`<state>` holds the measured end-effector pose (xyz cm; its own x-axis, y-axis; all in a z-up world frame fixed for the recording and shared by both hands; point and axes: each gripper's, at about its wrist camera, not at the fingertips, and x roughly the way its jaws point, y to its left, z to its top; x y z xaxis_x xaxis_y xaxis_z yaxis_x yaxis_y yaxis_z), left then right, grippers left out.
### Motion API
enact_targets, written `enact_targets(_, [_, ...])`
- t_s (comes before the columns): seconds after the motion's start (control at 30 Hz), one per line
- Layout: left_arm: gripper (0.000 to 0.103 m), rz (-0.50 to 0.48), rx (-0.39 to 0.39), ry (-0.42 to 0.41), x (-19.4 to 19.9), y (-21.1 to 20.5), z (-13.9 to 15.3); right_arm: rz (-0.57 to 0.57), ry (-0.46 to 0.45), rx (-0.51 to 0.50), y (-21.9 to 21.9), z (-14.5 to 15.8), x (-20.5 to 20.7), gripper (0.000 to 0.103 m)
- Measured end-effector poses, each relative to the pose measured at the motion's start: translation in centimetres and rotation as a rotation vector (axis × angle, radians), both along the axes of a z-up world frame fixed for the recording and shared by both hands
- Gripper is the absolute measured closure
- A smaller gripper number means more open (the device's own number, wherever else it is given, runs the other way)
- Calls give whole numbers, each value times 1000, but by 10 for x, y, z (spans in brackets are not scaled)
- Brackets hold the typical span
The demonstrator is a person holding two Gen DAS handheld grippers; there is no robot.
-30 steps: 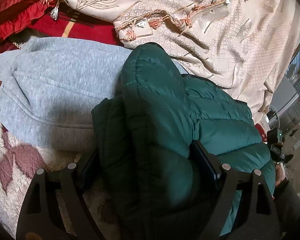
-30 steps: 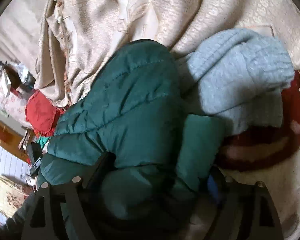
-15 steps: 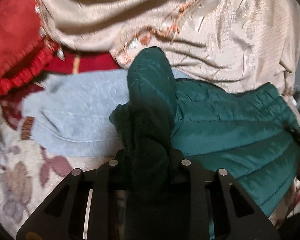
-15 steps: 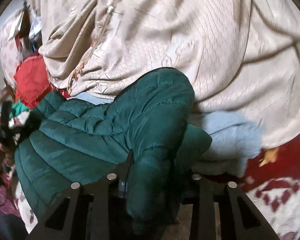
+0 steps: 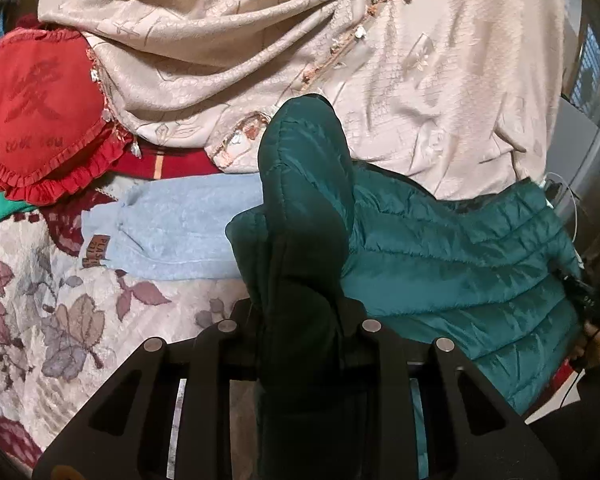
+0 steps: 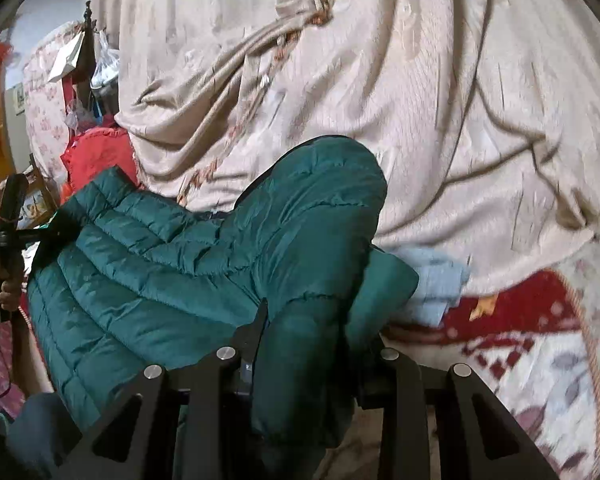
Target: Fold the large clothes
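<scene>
While both of my tools were clamped onto the green puffer jacket, the fold itself was only half under way, as far as I could judge. My left gripper was clenched on a thick bunch of the quilted fabric, which rose between its fingers and hid the tips. My right gripper was closed in the same manner on another bunch of the jacket. Between the two grips the jacket's body hung stretched and partly lifted above the floral blanket, its quilted panels spread out but not lying flat.

A light blue sweater lay on the blanket just behind the jacket, looking already folded; I took that as one garment finished, though I could not be sure. Beyond both, a large beige cloth sat heaped and crumpled, touching the far end of the jacket bunch, and a red heart cushion rested off to the left of the heap.

My reading was that the jacket had been gathered and raised, with no neat crease visible anywhere. Laying it down, bringing one part over another and squaring it were all left to do, and the beige cloth might be waiting too.
</scene>
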<state>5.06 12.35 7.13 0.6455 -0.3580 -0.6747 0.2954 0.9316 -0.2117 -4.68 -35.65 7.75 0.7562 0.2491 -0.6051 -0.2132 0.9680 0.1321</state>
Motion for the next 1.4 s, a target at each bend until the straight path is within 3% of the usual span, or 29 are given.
enact_targets(0.07, [77,7,4,35,4,-3,-18,0,69,7,-5,-17,7,73])
enact_targets(0.13, [75,-4,60,51,6,-13,-45,-22,164,18,-11,-42,21,71])
enact_targets(0.17, [73,6,124,78,10,-20,-70,-41,242,34,-16,-61,31,67])
enact_targets(0.23, [54,30,149,73,9,-22,-91,-80,348,107,-28,-85,45,51])
enact_targets(0.3, [45,74,99,63,8,-11,-95,-116,396,200,-42,-88,48,46])
enact_targets(0.37, [41,99,29,102,12,4,-91,-159,395,257,-54,-80,42,46])
enact_targets(0.43, [40,116,18,110,13,17,-80,-228,348,282,-66,-65,29,46])
enact_targets(0.57, [40,251,23,5,6,35,-39,-389,189,169,-69,-27,7,45])
enact_targets(0.63, [40,318,-15,-32,4,37,-25,-343,103,128,-47,-11,6,45])
enact_targets(0.7, [40,315,-44,-45,10,21,-17,-281,69,91,-20,-8,15,45])
enact_targets(0.8, [39,281,30,0,36,-32,-26,-234,145,37,16,-24,46,45])
enact_targets(0.93, [39,261,206,73,63,-77,-69,-224,389,-38,30,-82,80,38])
enact_targets(1.0, [39,271,306,95,70,-87,-96,-208,379,-54,31,-90,84,32])
enact_targets(1.13, [37,294,308,73,72,-87,-108,-206,402,-34,27,-95,90,25])
enact_targets(1.23, [36,280,296,94,73,-85,-104,-177,401,9,23,-98,92,14])
enact_targets(1.33, [36,276,270,40,58,-80,-74,-194,374,62,17,-92,85,13])
enact_targets(1.4, [36,267,254,-23,33,-77,-48,-257,339,-12,23,-75,73,14])
